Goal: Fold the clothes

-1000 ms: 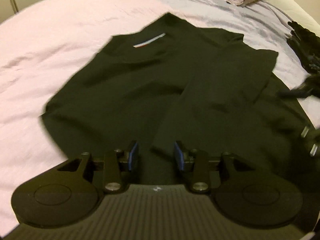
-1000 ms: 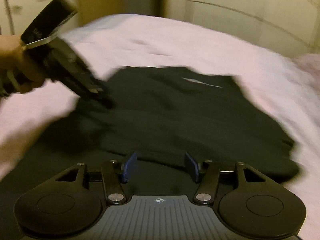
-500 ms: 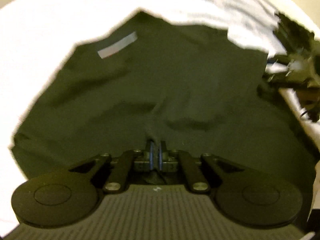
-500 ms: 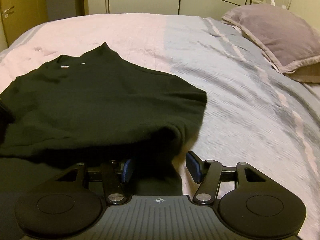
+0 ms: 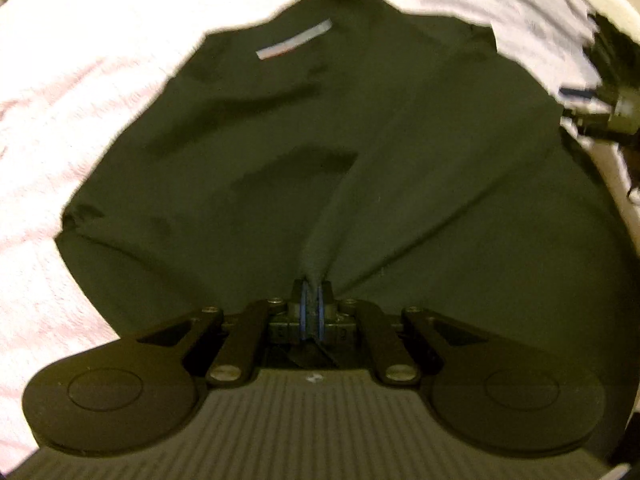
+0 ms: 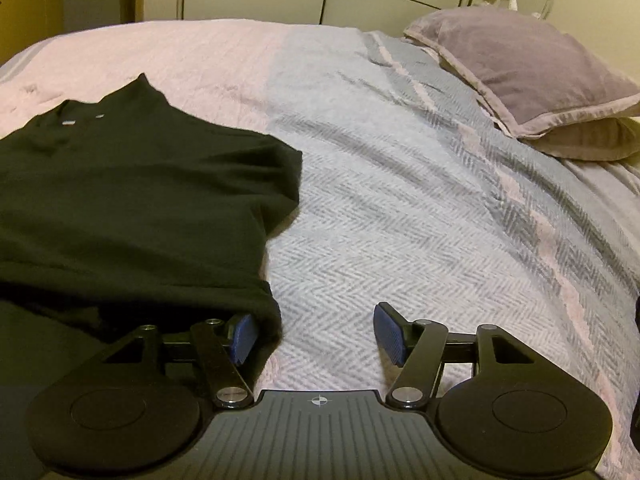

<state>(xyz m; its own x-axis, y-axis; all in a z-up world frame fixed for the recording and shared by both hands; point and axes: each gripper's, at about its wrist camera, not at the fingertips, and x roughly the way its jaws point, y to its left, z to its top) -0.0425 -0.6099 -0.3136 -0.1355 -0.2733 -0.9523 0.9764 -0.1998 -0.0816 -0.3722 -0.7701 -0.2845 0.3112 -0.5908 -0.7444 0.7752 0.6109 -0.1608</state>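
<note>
Left gripper [image 5: 313, 309] clamped on near edge of black shirt [image 5: 304, 152], collar far. Right gripper [image 6: 316, 330] spread wide at shirt's right edge, holding nothing.

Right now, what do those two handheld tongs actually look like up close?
Both match. The left tongs and right tongs are black, with two hinged arms on silver pivot bolts, blue pads at the fingertips, a round disc on each side, and a ribbed grey body with a small crosshair mark.
</note>
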